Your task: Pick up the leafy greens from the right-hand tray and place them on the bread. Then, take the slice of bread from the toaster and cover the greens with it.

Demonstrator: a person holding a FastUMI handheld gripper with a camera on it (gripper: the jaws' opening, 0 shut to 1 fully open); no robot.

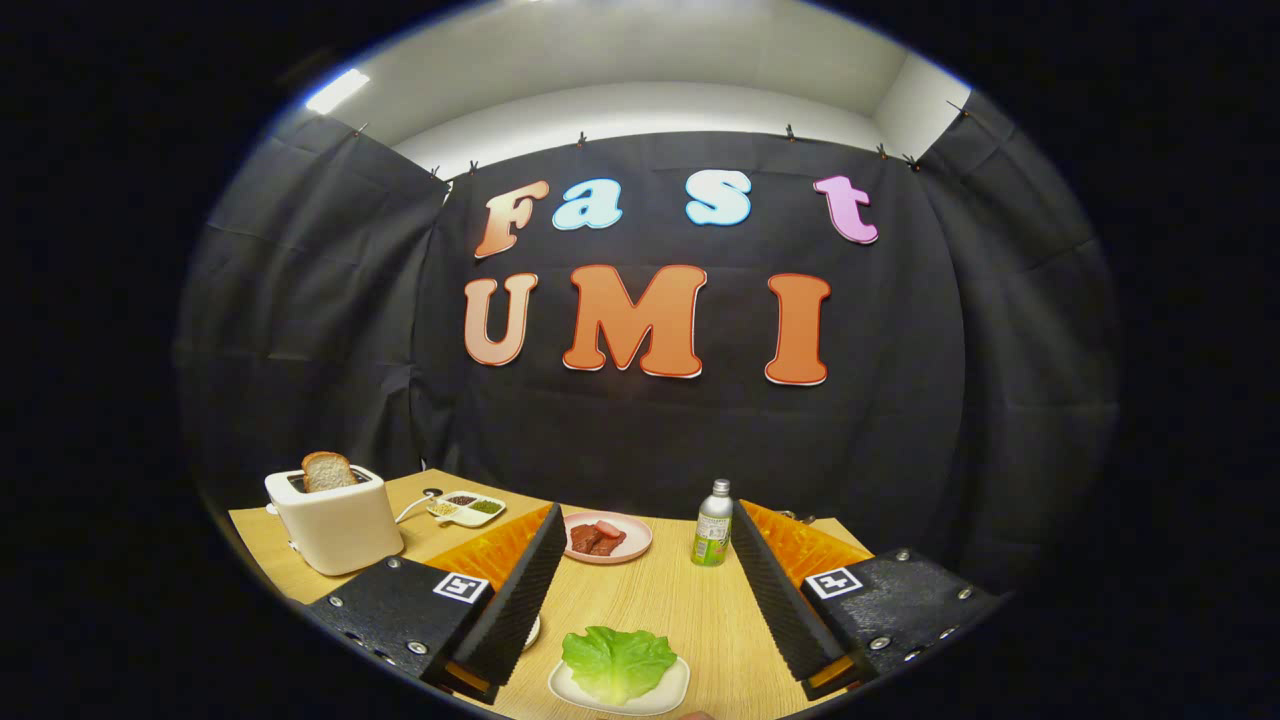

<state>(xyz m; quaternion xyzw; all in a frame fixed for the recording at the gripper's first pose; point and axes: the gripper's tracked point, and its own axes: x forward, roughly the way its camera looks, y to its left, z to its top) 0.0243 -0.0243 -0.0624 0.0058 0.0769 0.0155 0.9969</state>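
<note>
While the gripper (640,610) hung above the wooden table (660,600) with its two fingers spread wide and nothing between their pads, the nearest item recorded was the leafy greens (618,662), a single ruffled leaf lying on a small white tray (672,690). Position of the leaf relative to the fingers: between their lines, low and close to their roots, nearer the left finger than the right, and below the fingertips rather than ahead of them. Its broad axis ran roughly across the gap from finger to finger, so the judgement was that the coming move called for a drop and a slight pull back, not a reach forward, with the fingers closing on the leaf's raised edge. A sliver of a pale plate (532,632) showed just beside the left finger; whether this carried the bread to be topped could not be told. Next outward, beyond the fingertips: a pink plate (640,546) bearing dark reddish pieces, and just to its right a small bottle (713,524) with a green label, upright, close to the right fingertip. Further left and behind: a divided condiment dish (466,508) with dark and green fillings. Farthest left: a cream toaster (334,520) with a slice of bread (327,470) standing upright in its slot, well apart from the leaf.
</note>
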